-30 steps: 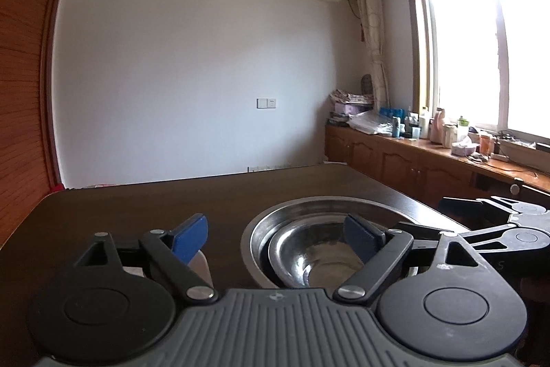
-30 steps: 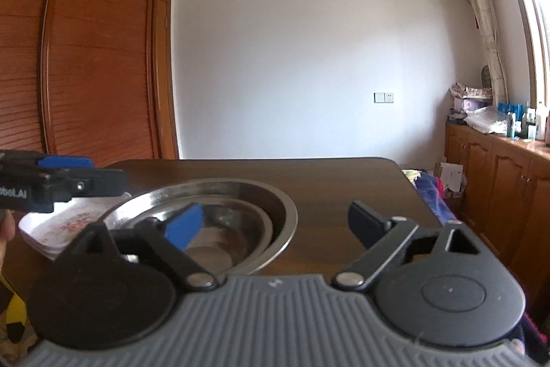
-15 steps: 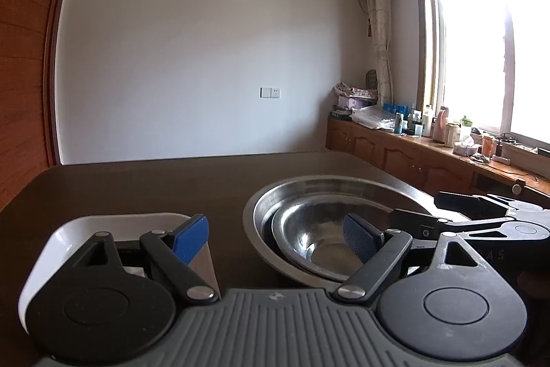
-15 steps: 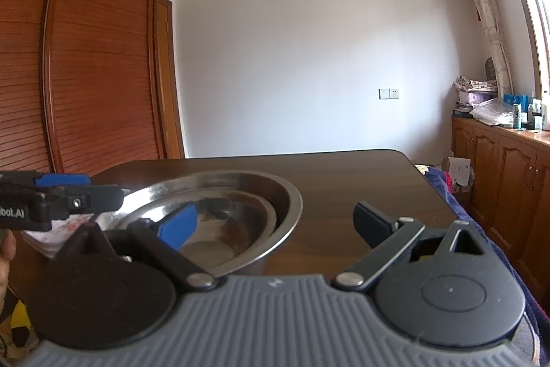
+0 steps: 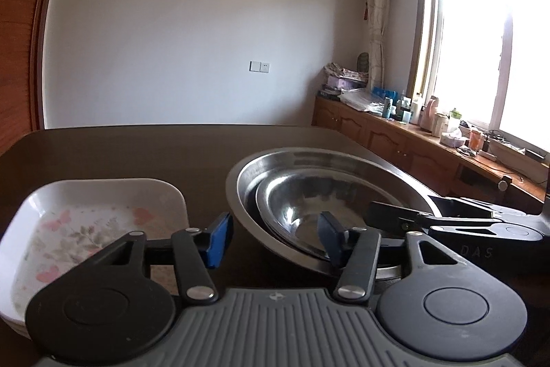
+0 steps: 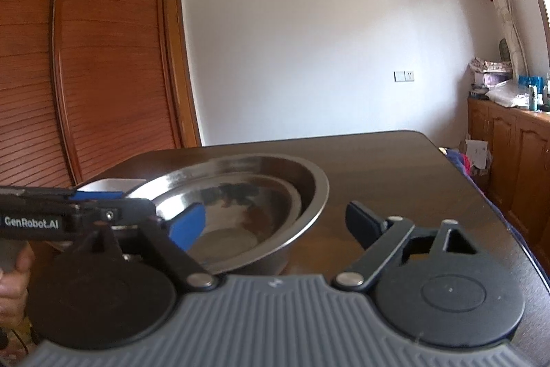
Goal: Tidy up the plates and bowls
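Fingers (image 5: 220, 238) astride the bowl rim (image 5: 247, 222)

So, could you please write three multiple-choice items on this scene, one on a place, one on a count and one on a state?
1. Where does the white floral dish lie, seen from the left wrist?
A. Left of the steel bowls
B. Inside the steel bowls
C. On the windowsill

2. How many steel bowls are nested on the table?
A. One
B. Two
C. Four

3. How does the large steel bowl stand?
A. Upside down
B. On edge against the wall
C. Mouth up, tilted

Answers:
1 A: the dish sits on the table left of the bowls.
2 B: a smaller steel bowl lies inside the large one.
3 C: its open mouth faces up, with one side of the rim higher than the other.
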A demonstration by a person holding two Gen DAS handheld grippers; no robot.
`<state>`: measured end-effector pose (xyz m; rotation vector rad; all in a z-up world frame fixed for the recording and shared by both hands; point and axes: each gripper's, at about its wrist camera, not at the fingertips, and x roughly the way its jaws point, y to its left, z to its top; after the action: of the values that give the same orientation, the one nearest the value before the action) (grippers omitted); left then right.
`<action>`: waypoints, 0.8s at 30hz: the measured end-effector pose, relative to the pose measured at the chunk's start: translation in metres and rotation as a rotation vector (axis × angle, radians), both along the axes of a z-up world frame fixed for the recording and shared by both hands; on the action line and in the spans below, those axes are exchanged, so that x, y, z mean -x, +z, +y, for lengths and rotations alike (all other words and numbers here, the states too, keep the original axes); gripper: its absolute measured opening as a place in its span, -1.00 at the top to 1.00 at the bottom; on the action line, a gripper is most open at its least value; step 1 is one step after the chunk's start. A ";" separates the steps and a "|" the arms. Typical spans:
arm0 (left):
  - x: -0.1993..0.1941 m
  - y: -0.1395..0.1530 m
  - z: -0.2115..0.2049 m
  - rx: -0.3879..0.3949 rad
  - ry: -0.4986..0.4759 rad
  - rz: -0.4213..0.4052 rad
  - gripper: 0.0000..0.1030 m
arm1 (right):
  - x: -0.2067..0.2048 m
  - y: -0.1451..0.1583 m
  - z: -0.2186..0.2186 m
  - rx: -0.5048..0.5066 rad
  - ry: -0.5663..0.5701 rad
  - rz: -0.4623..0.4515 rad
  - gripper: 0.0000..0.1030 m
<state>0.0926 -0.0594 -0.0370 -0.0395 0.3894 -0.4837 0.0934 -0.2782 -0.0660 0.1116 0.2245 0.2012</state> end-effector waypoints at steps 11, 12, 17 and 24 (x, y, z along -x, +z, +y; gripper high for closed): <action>-0.001 -0.001 0.001 0.022 0.015 0.006 -0.34 | 0.000 -0.001 0.002 -0.031 0.012 0.004 -0.10; 0.000 -0.001 0.001 0.016 0.017 0.001 -0.34 | 0.001 -0.001 0.003 -0.022 0.001 0.000 -0.06; 0.004 0.000 0.003 0.015 0.023 0.001 -0.33 | 0.002 0.000 0.003 -0.014 -0.023 0.003 0.14; 0.008 0.006 0.006 0.022 0.039 -0.022 -0.33 | 0.005 0.004 0.005 -0.017 -0.033 0.012 0.16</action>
<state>0.0841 -0.0536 -0.0311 -0.0631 0.3609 -0.4498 0.0882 -0.2735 -0.0621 0.1336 0.2331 0.1697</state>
